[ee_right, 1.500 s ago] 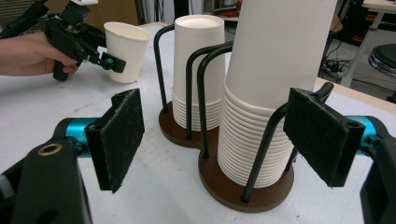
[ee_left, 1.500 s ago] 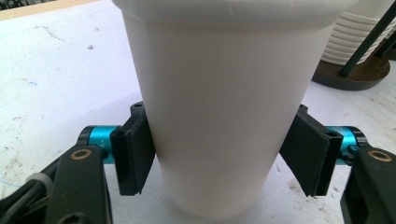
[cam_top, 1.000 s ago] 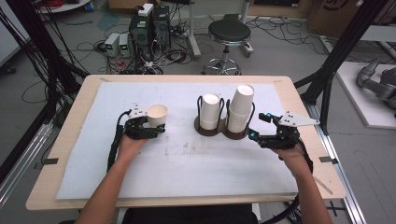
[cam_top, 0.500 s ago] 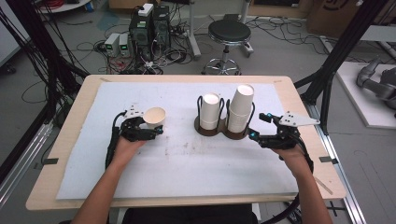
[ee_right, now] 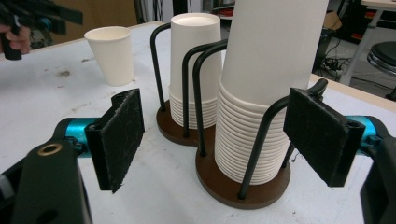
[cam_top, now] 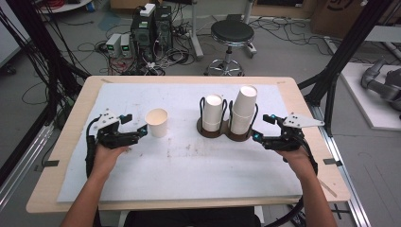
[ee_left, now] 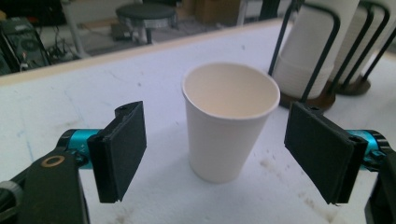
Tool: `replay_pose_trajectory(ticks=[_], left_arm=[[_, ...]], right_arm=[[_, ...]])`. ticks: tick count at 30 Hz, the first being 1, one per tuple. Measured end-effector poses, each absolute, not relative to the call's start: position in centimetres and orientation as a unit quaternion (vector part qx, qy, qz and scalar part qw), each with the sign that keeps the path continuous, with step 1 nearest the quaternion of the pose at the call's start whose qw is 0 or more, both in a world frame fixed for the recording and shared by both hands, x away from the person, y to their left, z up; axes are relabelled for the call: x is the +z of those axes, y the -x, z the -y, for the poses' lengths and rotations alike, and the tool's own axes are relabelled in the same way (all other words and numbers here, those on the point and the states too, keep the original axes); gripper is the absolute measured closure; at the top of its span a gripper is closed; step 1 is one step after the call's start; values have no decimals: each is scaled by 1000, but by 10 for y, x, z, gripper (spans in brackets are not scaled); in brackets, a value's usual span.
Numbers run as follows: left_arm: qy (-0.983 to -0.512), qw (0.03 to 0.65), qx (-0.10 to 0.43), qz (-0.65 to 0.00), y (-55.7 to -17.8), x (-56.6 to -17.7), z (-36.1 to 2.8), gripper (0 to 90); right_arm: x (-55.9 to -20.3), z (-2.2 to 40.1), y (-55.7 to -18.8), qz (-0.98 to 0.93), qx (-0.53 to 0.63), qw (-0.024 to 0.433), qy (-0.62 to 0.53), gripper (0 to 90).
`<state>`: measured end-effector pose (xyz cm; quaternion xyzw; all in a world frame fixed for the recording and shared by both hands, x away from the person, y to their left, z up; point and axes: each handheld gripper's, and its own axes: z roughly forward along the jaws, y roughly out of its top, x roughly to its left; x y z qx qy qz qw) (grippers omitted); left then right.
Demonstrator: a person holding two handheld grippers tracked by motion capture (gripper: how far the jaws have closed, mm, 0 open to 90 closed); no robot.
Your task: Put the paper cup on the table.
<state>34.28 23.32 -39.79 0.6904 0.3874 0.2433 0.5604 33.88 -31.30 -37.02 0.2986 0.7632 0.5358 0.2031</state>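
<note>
A single white paper cup point(cam_top: 157, 122) stands upright on the white mat, left of centre. My left gripper point(cam_top: 140, 132) is just left of it, and its jaws have just been opening. In the left gripper view the cup point(ee_left: 229, 98) sits ahead between the open pads point(ee_left: 122, 149), untouched. A dark wire cup holder point(cam_top: 222, 134) carries a short stack point(cam_top: 212, 111) and a taller stack point(cam_top: 244, 109) of cups. My right gripper point(cam_top: 257, 137) is open beside the holder's right end. In the right gripper view the tall stack point(ee_right: 266, 60) stands between the spread pads point(ee_right: 322, 135), which are clear of it.
The mat covers most of the wooden table point(cam_top: 302, 113). Beyond the far edge stand a black stool point(cam_top: 231, 33), computer boxes point(cam_top: 151, 28) and floor cables. Black frame posts point(cam_top: 340, 61) rise at the table's right side.
My left gripper let go of the cup and drew back to the left. The cup now stands alone on the mat. The right gripper has stayed put.
</note>
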Motion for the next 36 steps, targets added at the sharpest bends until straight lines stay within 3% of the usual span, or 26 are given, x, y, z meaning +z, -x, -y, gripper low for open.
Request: replay_pose_trajectory(ticks=[9, 36], left_arm=[[-654, 593, 267, -387, -337, -389, -249, 206], [-664, 592, 258, -378, -336, -394, -244, 206]], right_arm=[[-376, 324, -340, -769, 515, 214, -313, 206], [-376, 335, -330, -766, 505, 227, -327, 206]])
